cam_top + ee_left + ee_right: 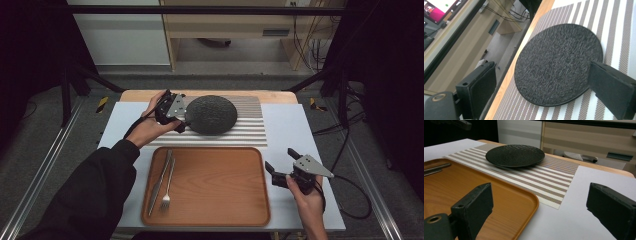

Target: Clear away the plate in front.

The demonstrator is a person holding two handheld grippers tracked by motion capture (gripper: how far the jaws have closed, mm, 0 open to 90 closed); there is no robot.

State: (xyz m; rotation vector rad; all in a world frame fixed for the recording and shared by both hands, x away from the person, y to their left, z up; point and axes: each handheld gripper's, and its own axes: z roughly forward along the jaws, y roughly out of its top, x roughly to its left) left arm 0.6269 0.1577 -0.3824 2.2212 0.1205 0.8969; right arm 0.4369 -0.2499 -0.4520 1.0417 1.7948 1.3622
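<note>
**Left gripper lines up on the dark plate**

The left gripper (181, 116) sits at the near-left edge of the black plate (211, 114), and its jaws stand apart, nothing clamped between them. In the left gripper view one pad (610, 86) overlaps the plate's rim while the other hangs off to the side past the table edge, so the rim is not yet bracketed; whether that pad touches the plate cannot be told. The plate rests flat on the striped placemat (250, 135), toward the mat's left half, well clear of the wooden tray (215, 185) in front of it.

Approaching from the side makes sense: a shallow plate offers only its rim to pinch, and the low angle lets a jaw slide under the lip.

The right gripper (282, 167) waits just off the tray's right edge above the white table cover (285, 120), jaws wide and holding nothing, facing the tray and plate as if ready to steady either one. A knife (161, 175) and fork (168, 186) lie side by side along the tray's left side, leaving its middle bare, likely room for the plate.
</note>
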